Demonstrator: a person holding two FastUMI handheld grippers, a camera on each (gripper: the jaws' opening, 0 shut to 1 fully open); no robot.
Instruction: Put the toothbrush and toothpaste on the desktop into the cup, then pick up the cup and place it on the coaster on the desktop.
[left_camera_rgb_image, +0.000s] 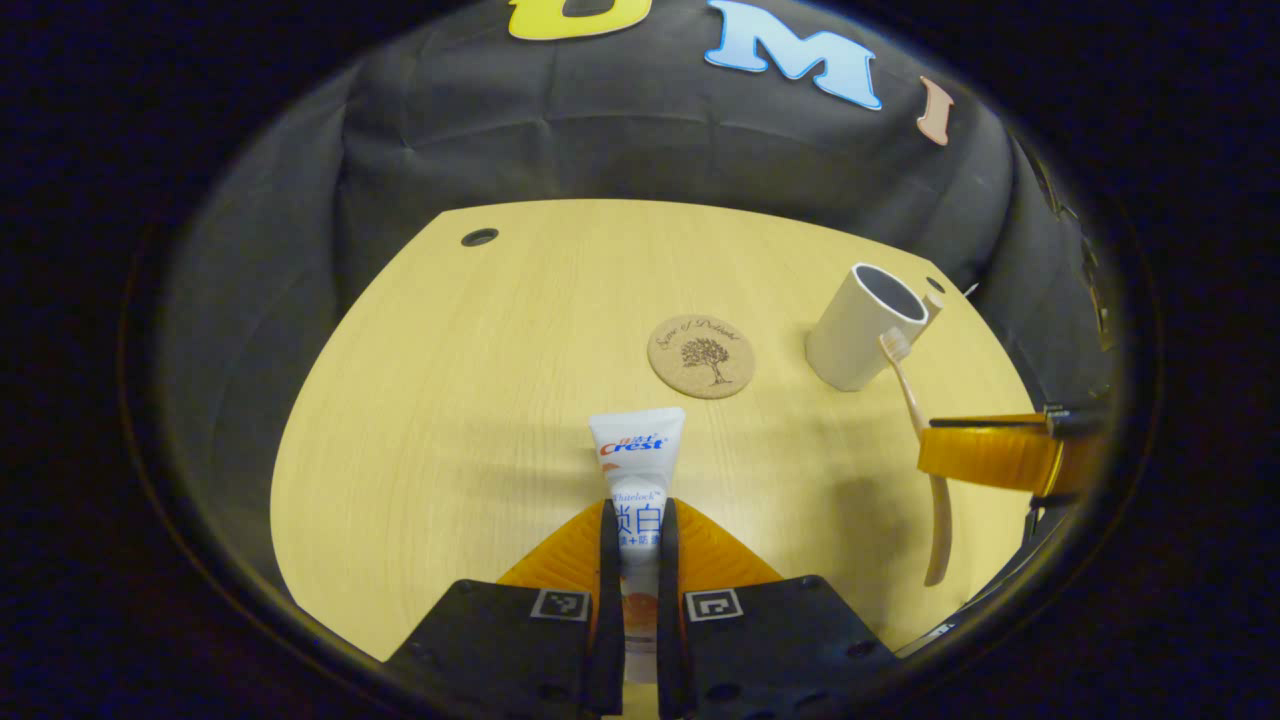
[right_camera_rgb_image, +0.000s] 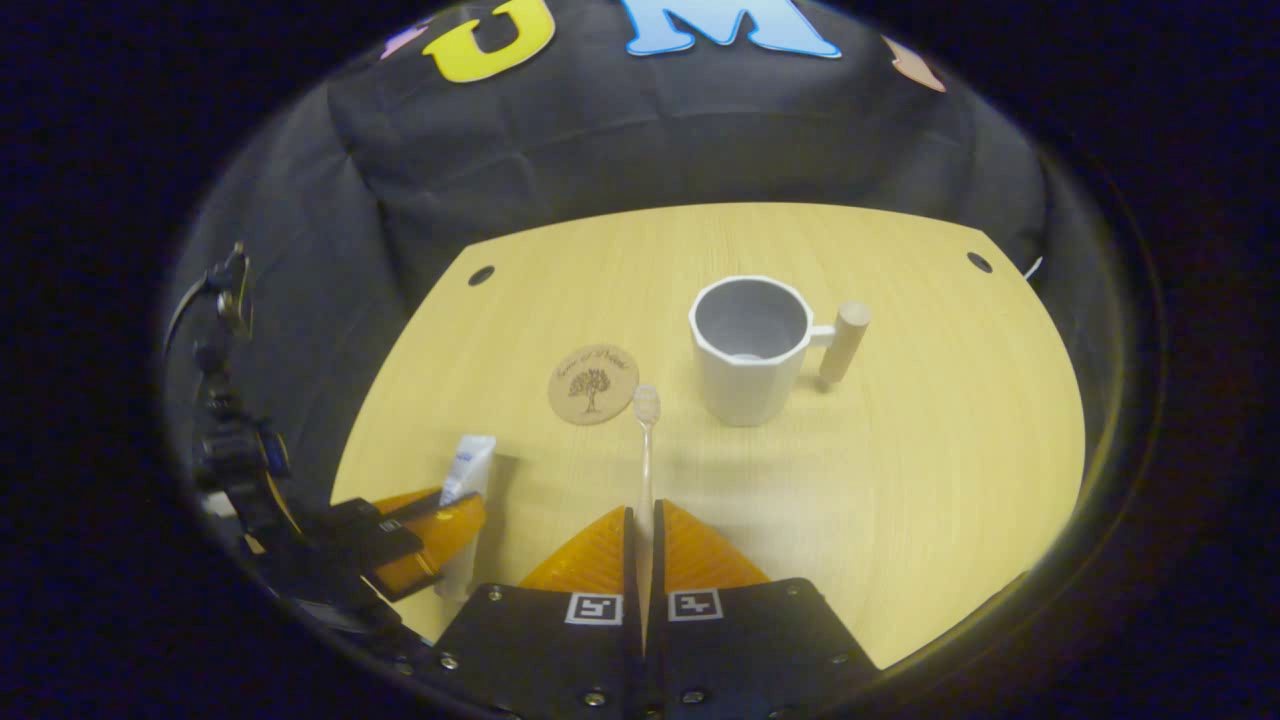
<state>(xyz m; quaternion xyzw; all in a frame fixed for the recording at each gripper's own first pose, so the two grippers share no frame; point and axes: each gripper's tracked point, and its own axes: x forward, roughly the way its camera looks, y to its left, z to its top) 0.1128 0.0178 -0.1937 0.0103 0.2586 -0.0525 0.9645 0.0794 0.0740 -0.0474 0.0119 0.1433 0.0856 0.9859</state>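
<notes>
Your right gripper (right_camera_rgb_image: 640, 545) is clamped on the brush (right_camera_rgb_image: 645, 455), which points at twelve o'clock with the cup (right_camera_rgb_image: 750, 350) at one o'clock, nearer than your left gripper (left_camera_rgb_image: 640, 540) pinching the paste (left_camera_rgb_image: 637, 460).

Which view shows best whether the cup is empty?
The right gripper view: it looks down into the cup and shows a bare bottom. The left gripper view shows the cup from the side, its inside mostly hidden by the rim.
</notes>
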